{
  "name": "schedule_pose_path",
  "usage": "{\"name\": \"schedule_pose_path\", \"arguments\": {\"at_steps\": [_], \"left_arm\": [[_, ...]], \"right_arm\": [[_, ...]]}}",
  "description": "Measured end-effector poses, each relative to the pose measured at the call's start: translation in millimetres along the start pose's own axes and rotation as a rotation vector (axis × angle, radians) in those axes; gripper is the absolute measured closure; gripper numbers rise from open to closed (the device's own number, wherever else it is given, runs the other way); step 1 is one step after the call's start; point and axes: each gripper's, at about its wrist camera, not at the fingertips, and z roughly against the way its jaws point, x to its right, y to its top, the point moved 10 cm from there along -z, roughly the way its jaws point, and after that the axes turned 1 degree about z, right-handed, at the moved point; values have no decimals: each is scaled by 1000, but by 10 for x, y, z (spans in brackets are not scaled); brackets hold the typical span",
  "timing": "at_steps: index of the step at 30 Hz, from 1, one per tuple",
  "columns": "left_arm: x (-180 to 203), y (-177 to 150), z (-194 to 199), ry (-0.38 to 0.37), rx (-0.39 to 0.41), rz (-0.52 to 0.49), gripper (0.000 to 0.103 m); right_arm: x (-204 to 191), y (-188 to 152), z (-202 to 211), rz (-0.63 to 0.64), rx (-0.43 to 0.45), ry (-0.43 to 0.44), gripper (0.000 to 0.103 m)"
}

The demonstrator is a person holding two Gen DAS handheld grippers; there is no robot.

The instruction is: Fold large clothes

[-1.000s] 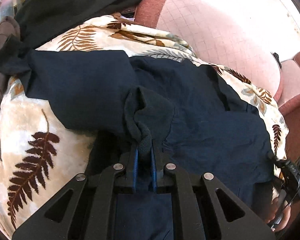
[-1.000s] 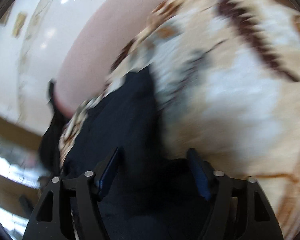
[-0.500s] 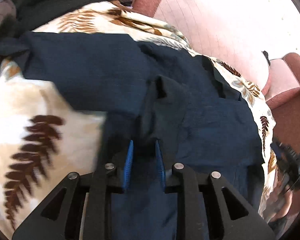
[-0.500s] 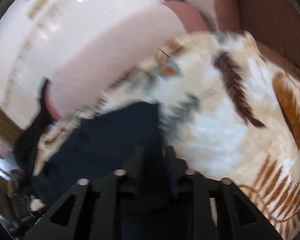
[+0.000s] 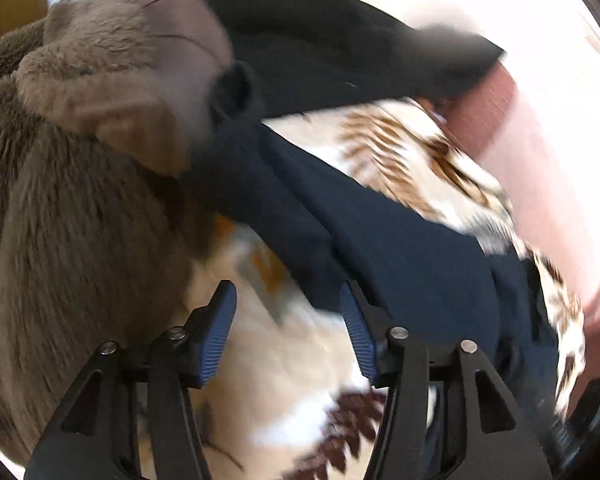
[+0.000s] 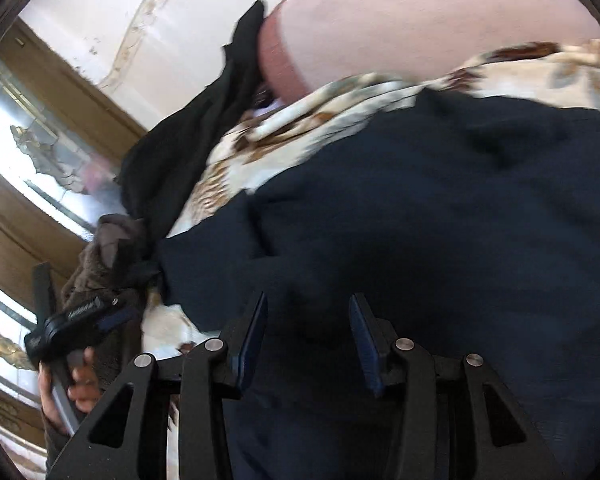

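A dark navy garment lies spread on a cream blanket with brown fern prints. It fills most of the right wrist view. My left gripper is open and empty, just above the blanket beside the garment's left edge, near its sleeve end. My right gripper is open, its jaws apart right over the navy cloth, gripping nothing. The left gripper and the hand holding it also show in the right wrist view.
A brown furry garment lies heaped at the left. A black garment hangs over the pink sofa back. The black garment and sofa back also show in the right wrist view.
My left gripper has opened, let go of the navy cloth and swung left toward the sleeve end. My right gripper, shut on cloth half a second ago, has opened over the garment.
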Motion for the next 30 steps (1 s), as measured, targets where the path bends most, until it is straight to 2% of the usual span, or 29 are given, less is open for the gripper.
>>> {"name": "schedule_pose_path", "arguments": {"at_steps": [1, 2, 4, 6, 9, 12, 14, 20, 23, 30], "left_arm": [[-69, 64, -69, -7, -8, 28, 47], [-100, 92, -125, -14, -19, 48, 46], [-114, 145, -267, -30, -42, 82, 46], [-95, 183, -399, -35, -61, 97, 46], [-66, 282, -548, -23, -49, 127, 47], [-61, 343, -587, -24, -30, 153, 90], [-41, 360, -513, -36, -12, 158, 94], [307, 307, -34, -66, 65, 39, 96], [685, 170, 205, -105, 83, -42, 96], [1632, -274, 543, -209, 82, -197, 96]], "right_arm": [[-42, -14, -103, 6, -17, 1, 59], [-62, -94, -292, 14, -71, -13, 59], [-3, -290, -511, 40, -145, -82, 59], [-1, -294, -488, 65, -94, -87, 58], [41, -280, -465, 51, -100, -65, 58], [36, -263, -471, 31, -107, -46, 58], [55, -282, -412, 32, -107, -47, 59], [11, -286, -242, 28, -89, -46, 56], [60, -278, -76, 40, -66, -67, 56], [278, -282, 286, 96, -60, -183, 56]]}}
